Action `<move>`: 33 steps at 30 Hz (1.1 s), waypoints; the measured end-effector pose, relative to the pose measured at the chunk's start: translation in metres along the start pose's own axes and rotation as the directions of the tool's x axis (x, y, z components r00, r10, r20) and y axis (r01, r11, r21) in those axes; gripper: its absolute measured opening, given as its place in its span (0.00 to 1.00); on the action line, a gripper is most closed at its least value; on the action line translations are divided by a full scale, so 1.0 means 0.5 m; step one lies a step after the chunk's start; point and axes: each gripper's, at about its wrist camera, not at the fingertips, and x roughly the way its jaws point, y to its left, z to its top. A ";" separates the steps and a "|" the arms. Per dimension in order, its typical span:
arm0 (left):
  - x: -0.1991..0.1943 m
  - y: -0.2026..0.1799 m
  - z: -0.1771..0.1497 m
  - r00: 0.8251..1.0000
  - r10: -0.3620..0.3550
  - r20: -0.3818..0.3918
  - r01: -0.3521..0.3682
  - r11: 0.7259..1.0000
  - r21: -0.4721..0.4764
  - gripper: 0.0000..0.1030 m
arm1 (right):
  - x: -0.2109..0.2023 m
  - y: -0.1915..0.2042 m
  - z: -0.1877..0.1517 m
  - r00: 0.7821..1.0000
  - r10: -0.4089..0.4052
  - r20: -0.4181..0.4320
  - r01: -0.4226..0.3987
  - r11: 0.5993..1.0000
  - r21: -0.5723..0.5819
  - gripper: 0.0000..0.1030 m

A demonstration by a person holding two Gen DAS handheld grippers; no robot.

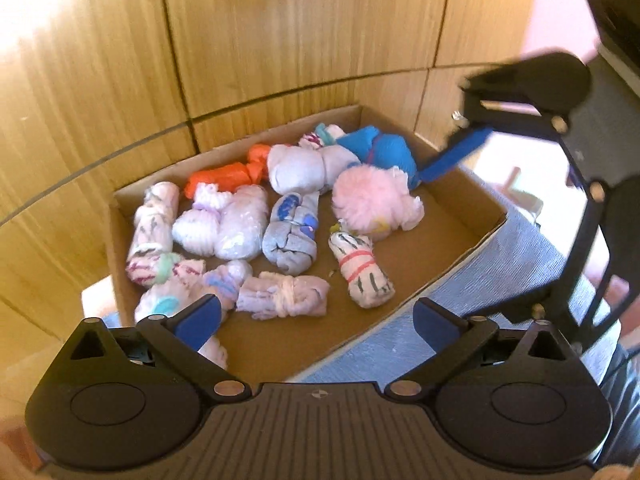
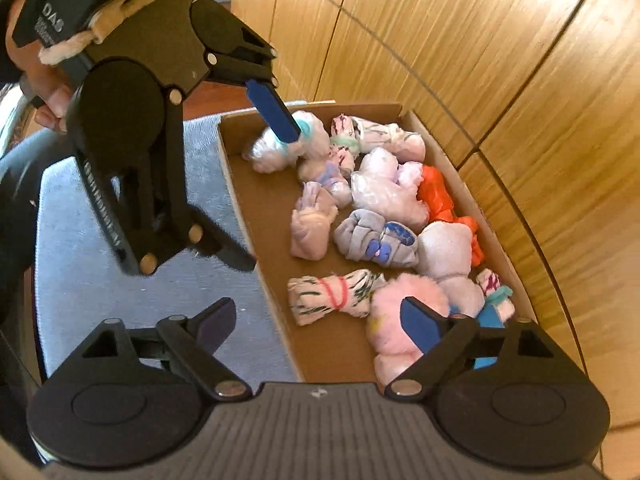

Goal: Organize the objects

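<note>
Both grippers spread and empty over the box point(image 1: 472, 216): I've got left gripper point(image 1: 316, 320) near the teal-tied bundle point(image 2: 280, 142), right gripper point(image 2: 320, 324) by the pink pom point(image 1: 370, 200); bundles look soft, light, so pinch mid-roll.

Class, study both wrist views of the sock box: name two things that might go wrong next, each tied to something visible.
1. Both tongs are open over one crowded cardboard box; the left tongs and right tongs may collide.
2. The sock bundles touch each other, so closing on the fluffy pink bundle might also snag the blue bundle beside it.
</note>
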 end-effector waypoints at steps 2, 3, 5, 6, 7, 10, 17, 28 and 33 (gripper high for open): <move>-0.015 -0.004 -0.005 1.000 0.017 0.022 -0.016 0.999 -0.028 0.99 | -0.014 0.016 -0.012 1.000 -0.011 0.018 0.011 1.000 0.027 0.89; -0.026 -0.007 -0.008 0.999 0.028 0.034 -0.027 0.999 -0.045 1.00 | -0.020 0.024 -0.018 0.999 -0.024 0.031 0.022 0.999 0.050 0.92; -0.042 -0.009 -0.016 0.997 0.052 0.057 -0.047 0.995 -0.088 1.00 | -0.028 0.035 -0.030 0.997 -0.058 0.051 0.052 0.993 0.106 0.96; -0.045 -0.012 -0.019 0.996 0.067 0.065 -0.059 0.993 -0.105 1.00 | -0.030 0.041 -0.037 0.995 -0.081 0.059 0.072 0.987 0.142 0.97; -0.051 -0.014 -0.023 0.994 0.078 0.075 -0.069 0.990 -0.119 1.00 | -0.031 0.046 -0.045 0.993 -0.098 0.065 0.085 0.980 0.180 0.99; -0.075 -0.022 -0.039 0.985 0.123 0.124 -0.102 0.981 -0.168 1.00 | -0.027 0.058 -0.070 0.986 -0.154 0.068 0.128 0.949 0.289 0.99; -0.118 -0.038 -0.076 0.952 0.228 0.204 -0.163 0.942 -0.294 1.00 | -0.006 0.073 -0.122 0.962 -0.273 0.020 0.217 0.805 0.552 0.99; -0.144 -0.084 -0.096 0.887 0.399 0.234 -0.320 0.895 -0.312 1.00 | -0.002 0.088 -0.122 0.922 -0.385 -0.047 0.272 0.555 0.786 0.99; -0.156 -0.084 -0.091 0.904 0.365 0.223 -0.296 0.910 -0.291 1.00 | -0.001 0.110 -0.115 0.916 -0.398 -0.036 0.266 0.538 0.800 0.99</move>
